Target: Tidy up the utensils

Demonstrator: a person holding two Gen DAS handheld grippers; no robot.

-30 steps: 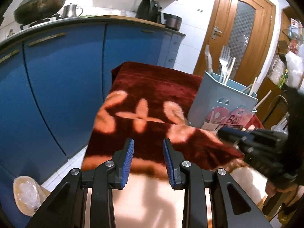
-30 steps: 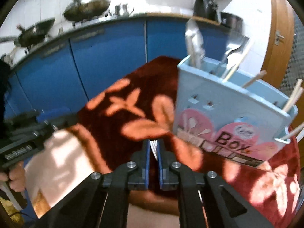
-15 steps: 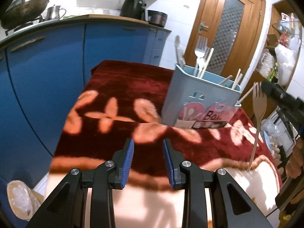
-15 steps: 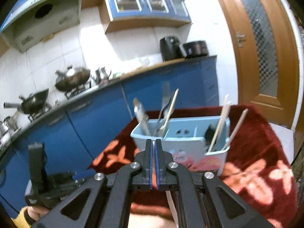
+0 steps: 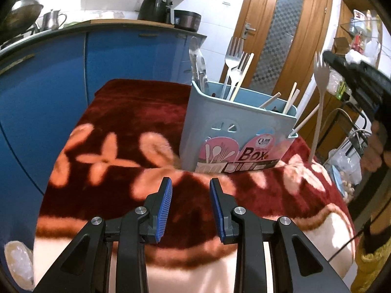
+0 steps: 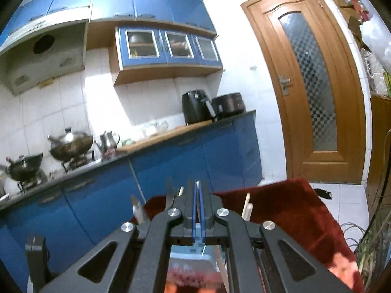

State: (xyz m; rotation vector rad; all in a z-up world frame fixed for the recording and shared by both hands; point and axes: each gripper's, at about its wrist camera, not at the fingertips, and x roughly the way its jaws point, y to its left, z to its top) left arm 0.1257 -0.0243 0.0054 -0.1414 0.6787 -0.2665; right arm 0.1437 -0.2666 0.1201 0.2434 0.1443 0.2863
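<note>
Blue kitchen cabinets (image 5: 48, 78) run behind a table draped in a dark red blanket (image 5: 136, 112) with peach flowers. On the blanket stands a pale blue utensil box (image 5: 234, 134), upright, with metal forks (image 5: 233, 58) and chopsticks (image 5: 292, 97) poking out of it. To its right, in the air above the blanket's edge, the right gripper (image 6: 197, 210) is clenched on a beige plastic fork (image 5: 319, 92), tines up, handle hanging down beside the box. The left gripper (image 5: 190, 205) hovers over the blanket, fingers apart, holding nothing.
</note>
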